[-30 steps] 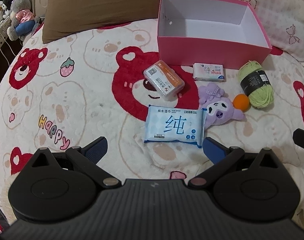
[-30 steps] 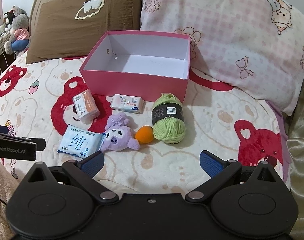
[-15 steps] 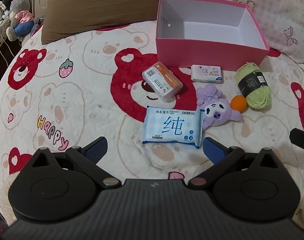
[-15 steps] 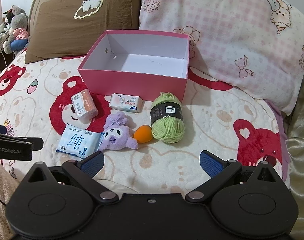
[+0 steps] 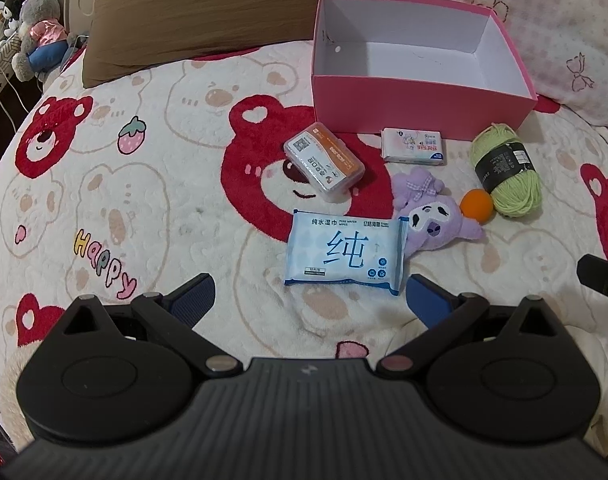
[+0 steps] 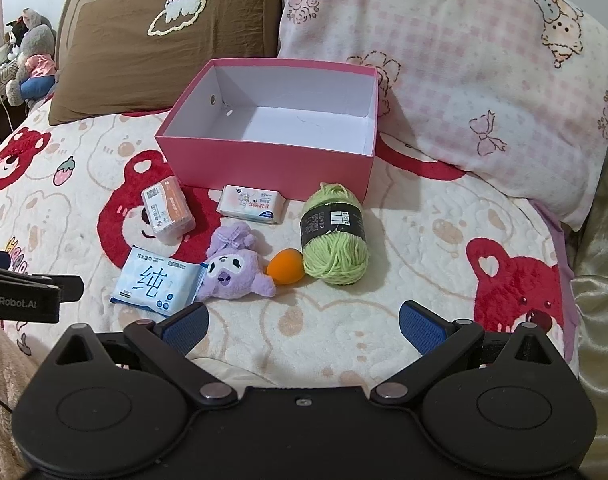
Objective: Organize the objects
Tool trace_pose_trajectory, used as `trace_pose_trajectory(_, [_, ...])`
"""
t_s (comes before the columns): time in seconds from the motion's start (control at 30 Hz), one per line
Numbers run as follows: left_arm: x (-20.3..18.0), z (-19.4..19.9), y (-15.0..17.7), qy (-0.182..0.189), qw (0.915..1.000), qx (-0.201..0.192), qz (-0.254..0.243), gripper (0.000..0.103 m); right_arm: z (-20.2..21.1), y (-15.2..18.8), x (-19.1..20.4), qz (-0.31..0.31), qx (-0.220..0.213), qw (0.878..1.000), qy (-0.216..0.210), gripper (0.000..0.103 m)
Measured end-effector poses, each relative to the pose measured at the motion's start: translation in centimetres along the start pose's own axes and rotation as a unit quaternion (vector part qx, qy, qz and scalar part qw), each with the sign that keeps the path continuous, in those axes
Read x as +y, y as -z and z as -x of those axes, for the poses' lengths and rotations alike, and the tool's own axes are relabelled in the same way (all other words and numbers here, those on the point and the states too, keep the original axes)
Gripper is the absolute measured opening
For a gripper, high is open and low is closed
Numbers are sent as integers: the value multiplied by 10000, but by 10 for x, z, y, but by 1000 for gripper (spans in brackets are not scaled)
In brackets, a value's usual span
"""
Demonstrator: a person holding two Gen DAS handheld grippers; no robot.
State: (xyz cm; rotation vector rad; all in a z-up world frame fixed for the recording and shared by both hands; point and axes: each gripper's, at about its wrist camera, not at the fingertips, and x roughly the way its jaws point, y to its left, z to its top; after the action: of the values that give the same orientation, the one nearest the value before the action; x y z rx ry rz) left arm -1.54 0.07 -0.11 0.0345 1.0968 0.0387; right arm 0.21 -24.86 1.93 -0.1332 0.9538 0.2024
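Bear-print blanket w/ pillows behind; both tools wide apart, nothing held.

box 1 | packs 3 | plush 1 | yarn 1 | ball 1

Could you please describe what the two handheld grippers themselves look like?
Both the left gripper and the right gripper are matte black, with round housings, silver pivot pins and blue-padded fingers. White "GenRobot.AI" lettering marks the left one's side.

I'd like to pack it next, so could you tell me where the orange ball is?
In both views, the orange ball lies wedged between the purple plush and green yarn.
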Motion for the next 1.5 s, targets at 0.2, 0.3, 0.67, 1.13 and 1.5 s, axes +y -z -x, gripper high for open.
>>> trace_pose_trajectory(0.2, [0,0,1,-2,10000,-2,6,103,-1,2,-1,3,12,10000,14,103])
trace_pose_trajectory(0.3, [-3,0,4,-30,10000,19,-1,103,-1,1,0,4,-1,10000,9,103])
trace_pose_trajectory(0.67, [-3,9,3,-56,9994,37,-328,103,2,-4,0,198,-113,9997,-119,102])
trace_pose_trajectory(1.13, [7,24,-11,260,9959,-191,-845,101,8,-7,-7,370,-185,9982,-436,102])
trace_pose_trajectory(1.5, [21,-5,-41,657,9933,-113,-946,101,4,-21,7,927,-562,9890,-1011,100])
